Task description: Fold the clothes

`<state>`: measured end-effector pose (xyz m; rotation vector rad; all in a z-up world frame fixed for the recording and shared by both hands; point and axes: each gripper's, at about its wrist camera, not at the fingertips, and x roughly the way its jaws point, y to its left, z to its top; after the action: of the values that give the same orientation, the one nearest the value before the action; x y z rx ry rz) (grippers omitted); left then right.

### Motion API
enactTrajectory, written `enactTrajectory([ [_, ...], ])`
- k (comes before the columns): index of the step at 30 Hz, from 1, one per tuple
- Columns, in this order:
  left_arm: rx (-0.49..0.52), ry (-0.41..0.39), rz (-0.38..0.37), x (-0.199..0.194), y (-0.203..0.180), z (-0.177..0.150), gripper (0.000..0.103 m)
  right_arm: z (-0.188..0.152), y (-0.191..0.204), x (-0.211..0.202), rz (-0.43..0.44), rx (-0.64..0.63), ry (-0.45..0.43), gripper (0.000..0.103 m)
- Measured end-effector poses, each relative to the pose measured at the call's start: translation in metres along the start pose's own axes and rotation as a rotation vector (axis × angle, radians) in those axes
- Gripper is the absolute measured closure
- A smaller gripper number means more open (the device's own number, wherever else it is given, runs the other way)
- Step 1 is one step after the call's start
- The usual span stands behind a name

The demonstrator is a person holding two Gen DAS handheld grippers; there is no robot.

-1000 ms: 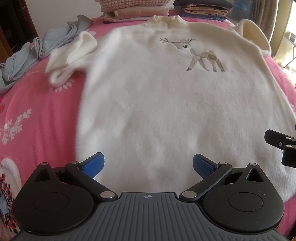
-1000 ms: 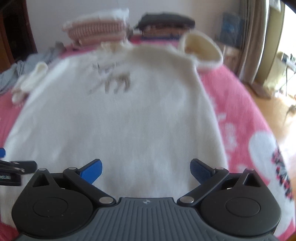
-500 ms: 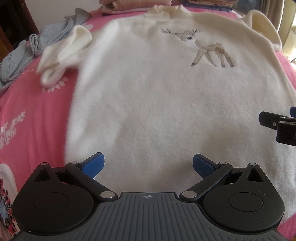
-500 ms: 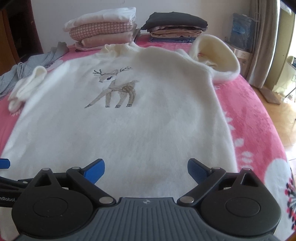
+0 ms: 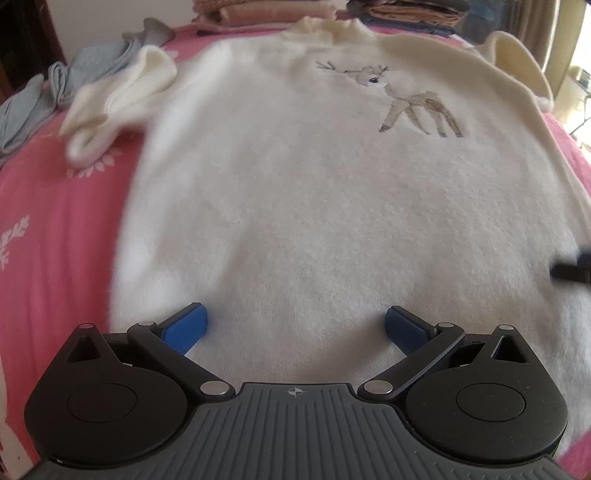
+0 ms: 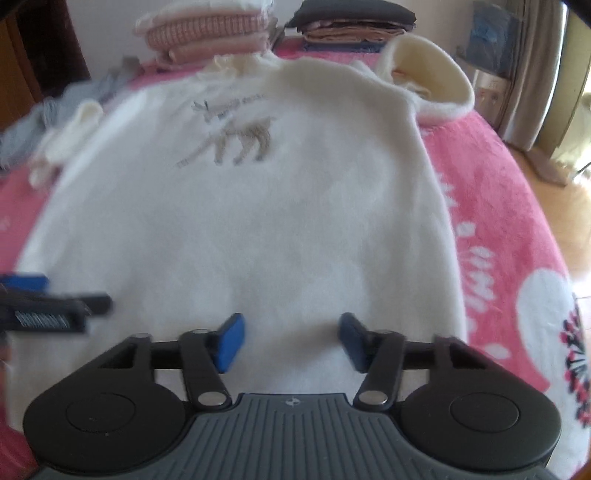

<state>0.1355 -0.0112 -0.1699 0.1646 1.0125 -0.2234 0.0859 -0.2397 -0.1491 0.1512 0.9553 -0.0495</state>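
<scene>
A cream sweater [image 5: 314, 184] with a deer motif [image 5: 406, 99] lies flat, front up, on a pink bedspread [image 5: 55, 221]. My left gripper [image 5: 295, 325] hovers low over its near hem on the left side, jaws wide open with only flat knit beneath. My right gripper [image 6: 291, 339] is over the hem [image 6: 291, 295] on the right side, its jaws closing and about half apart. Sweater fabric lies between the blue pads [image 6: 231, 341], which are not pinching it. One sleeve [image 5: 114, 99] is bunched at the left and the other [image 6: 432, 77] curls up at the right shoulder.
Two stacks of folded clothes [image 6: 207, 33] [image 6: 354, 22] stand at the far end of the bed. A grey garment [image 5: 74, 77] lies crumpled at the far left. The bed's edge drops to a wooden floor [image 6: 554, 177] at the right, by a curtain.
The right gripper's jaws have narrowed from wide open to about half. The left gripper has sunk a little toward the hem, jaws still wide.
</scene>
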Motion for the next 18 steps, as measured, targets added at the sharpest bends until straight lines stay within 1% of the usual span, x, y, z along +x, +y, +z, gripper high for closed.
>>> enactTrajectory([
  [4, -0.005, -0.013, -0.025, -0.004, 0.005, 0.001, 0.0, 0.033, 0.014, 0.009, 0.046, -0.013, -0.084, 0.05],
  [6, -0.034, -0.057, -0.049, -0.011, 0.014, 0.002, 0.0, 0.049, 0.025, 0.015, 0.077, -0.027, -0.126, 0.051],
  [7, -0.048, -0.089, -0.057, -0.016, 0.019, 0.002, 0.0, 0.055, 0.032, 0.02, 0.079, -0.049, -0.144, 0.051],
  [10, -0.085, -0.234, -0.041, -0.033, 0.041, 0.006, 0.0, 0.063, 0.052, 0.036, 0.056, -0.131, -0.187, 0.052],
  [12, -0.107, -0.324, 0.009, -0.04, 0.06, 0.015, 0.0, 0.062, 0.063, 0.048, 0.022, -0.184, -0.204, 0.053],
  [14, -0.122, -0.395, 0.084, -0.04, 0.078, 0.028, 0.0, 0.057, 0.069, 0.061, -0.003, -0.21, -0.203, 0.056],
  [16, -0.111, -0.441, 0.156, -0.036, 0.092, 0.043, 0.0, 0.049, 0.071, 0.072, -0.016, -0.211, -0.2, 0.056],
  [18, -0.06, -0.497, 0.216, -0.032, 0.104, 0.055, 0.0, 0.041, 0.069, 0.074, -0.016, -0.2, -0.227, 0.055],
])
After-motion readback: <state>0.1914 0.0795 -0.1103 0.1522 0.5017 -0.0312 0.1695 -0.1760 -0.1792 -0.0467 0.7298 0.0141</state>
